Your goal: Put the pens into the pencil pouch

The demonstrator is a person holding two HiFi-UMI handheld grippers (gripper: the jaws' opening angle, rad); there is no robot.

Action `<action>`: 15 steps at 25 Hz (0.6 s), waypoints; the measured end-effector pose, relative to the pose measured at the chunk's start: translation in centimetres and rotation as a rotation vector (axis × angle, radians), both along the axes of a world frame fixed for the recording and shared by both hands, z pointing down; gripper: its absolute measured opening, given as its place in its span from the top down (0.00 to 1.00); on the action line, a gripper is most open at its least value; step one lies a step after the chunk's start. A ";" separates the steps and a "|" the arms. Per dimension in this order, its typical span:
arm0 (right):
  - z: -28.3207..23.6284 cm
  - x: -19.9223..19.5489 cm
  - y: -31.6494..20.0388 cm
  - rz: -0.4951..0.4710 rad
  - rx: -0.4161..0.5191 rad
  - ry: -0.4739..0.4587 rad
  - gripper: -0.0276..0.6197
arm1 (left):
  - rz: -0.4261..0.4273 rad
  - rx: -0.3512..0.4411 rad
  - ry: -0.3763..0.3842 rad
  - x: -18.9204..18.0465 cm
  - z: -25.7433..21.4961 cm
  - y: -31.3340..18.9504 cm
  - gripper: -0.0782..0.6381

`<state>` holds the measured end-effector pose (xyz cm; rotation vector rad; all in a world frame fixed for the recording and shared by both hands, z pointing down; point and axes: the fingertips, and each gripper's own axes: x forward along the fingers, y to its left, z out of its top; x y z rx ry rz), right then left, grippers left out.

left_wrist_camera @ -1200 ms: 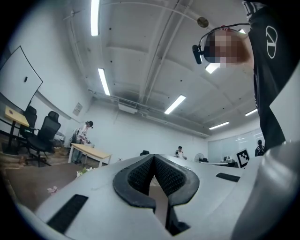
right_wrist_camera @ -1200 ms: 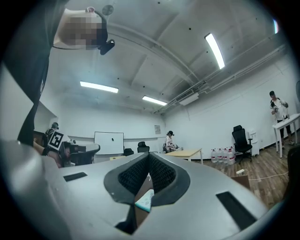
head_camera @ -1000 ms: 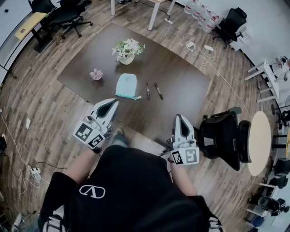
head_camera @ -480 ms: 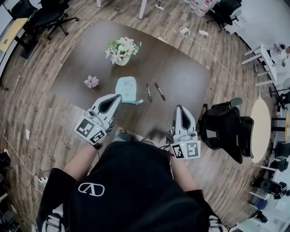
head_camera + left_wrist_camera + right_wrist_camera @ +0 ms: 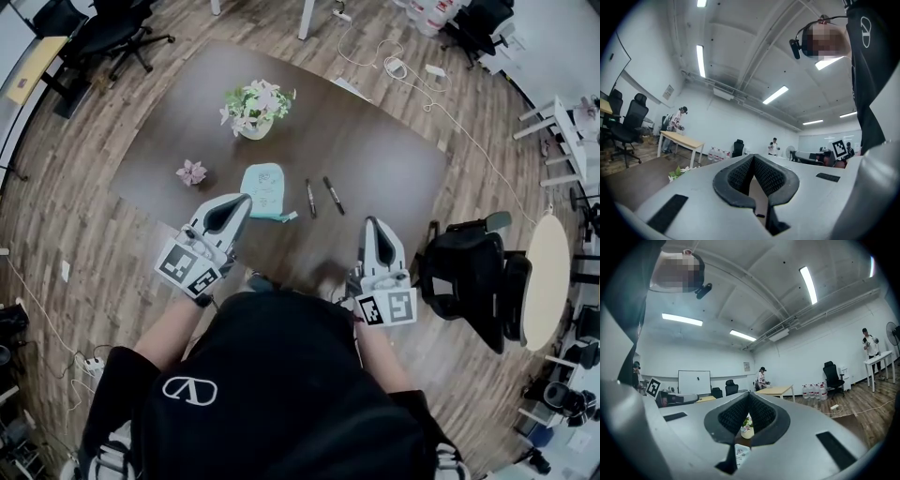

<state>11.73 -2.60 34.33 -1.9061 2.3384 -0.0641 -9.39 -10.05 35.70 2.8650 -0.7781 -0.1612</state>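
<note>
On the left of the dark brown table (image 5: 375, 159) lies a small pink flower (image 5: 192, 172), alone and well apart from the rest. Next comes the left gripper (image 5: 246, 199), held out over the table's near edge with its marker cube toward the person. In the left gripper view the left gripper (image 5: 753, 157) has its ribbed pads pressed together at the tips, with nothing between them. In the head view its tips show just beside the near left corner of the pencil pouch (image 5: 262, 189), though whether they touch cannot be told.

Farther back stands a pale pot of white and pink flowers (image 5: 255, 103). The mint-green pouch lies flat in front of it, near the table's near edge, with a small tab at its near right corner. Just right of the pouch lie the two dark pens (image 5: 310, 198), side by side, apart from each other and from the pouch, both on the bare table.

The right gripper (image 5: 371, 222) is held over the near edge, right of the pens and well short of them. The right gripper view shows the right gripper (image 5: 747, 397) closed and empty too; the flower pot and the pouch (image 5: 739, 453) show in the gap behind its tips.

A black office chair (image 5: 466, 277) stands beside the table's right end, a pale round table (image 5: 541, 281) past it
</note>
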 end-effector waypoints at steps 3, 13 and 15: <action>0.4 0.7 -0.1 -0.004 -0.008 -0.007 0.96 | -0.016 -0.001 -0.017 0.4 0.5 -0.2 0.89; 2.2 2.8 0.5 -0.005 -0.048 -0.044 0.96 | 0.022 0.246 -0.593 3.5 7.5 -1.1 0.30; 2.6 2.8 0.5 -0.011 -0.052 -0.046 0.96 | 0.075 0.291 -0.759 3.8 10.6 -1.5 0.30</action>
